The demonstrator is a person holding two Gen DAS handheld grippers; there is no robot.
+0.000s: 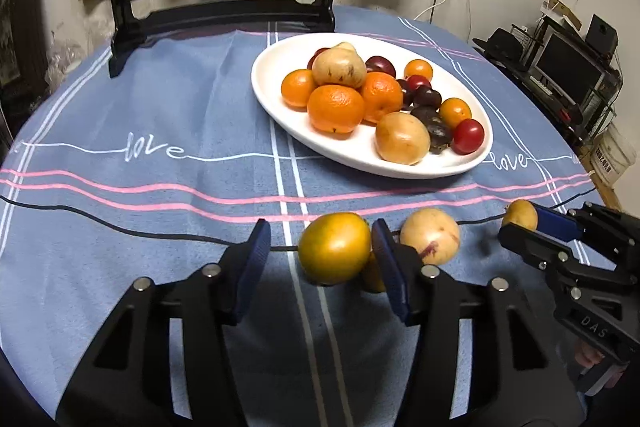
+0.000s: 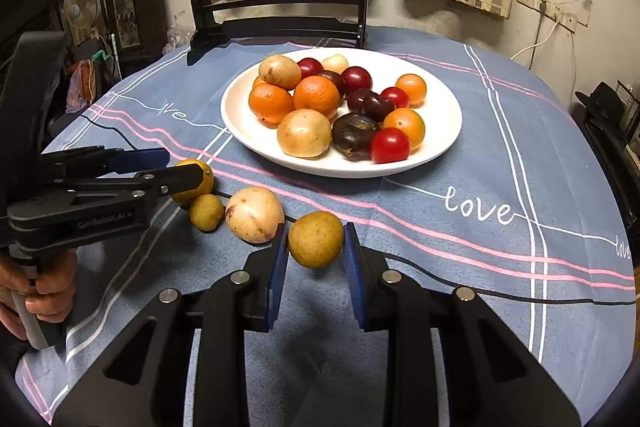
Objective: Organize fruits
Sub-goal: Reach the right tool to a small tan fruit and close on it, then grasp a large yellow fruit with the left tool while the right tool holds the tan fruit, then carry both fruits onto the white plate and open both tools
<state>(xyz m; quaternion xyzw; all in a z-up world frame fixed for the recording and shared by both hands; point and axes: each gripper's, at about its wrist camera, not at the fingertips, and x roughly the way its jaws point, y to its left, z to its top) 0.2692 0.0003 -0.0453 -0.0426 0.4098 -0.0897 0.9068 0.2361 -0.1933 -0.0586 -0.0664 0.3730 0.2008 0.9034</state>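
Near table's front edge: right gripper (image 2: 315, 253) brackets small yellow fruit (image 2: 315, 239), contact unclear; left gripper (image 1: 320, 251) spread around yellow-green citrus (image 1: 334, 248). Grasp step; next, squeeze, lift to white plate (image 2: 440, 131).

Beside the white plate (image 2: 440, 115): four loose fruits (image 2: 255, 214); on it, three oranges (image 2: 316, 95), two pale yellow fruits (image 2: 304, 133).

Left gripper (image 1: 320, 259) hovering low with jaws spread wide; right gripper (image 2: 316, 259) reaching forward, jaws parted less widely. Bare hand (image 2: 44, 287) squeezing the left handle.
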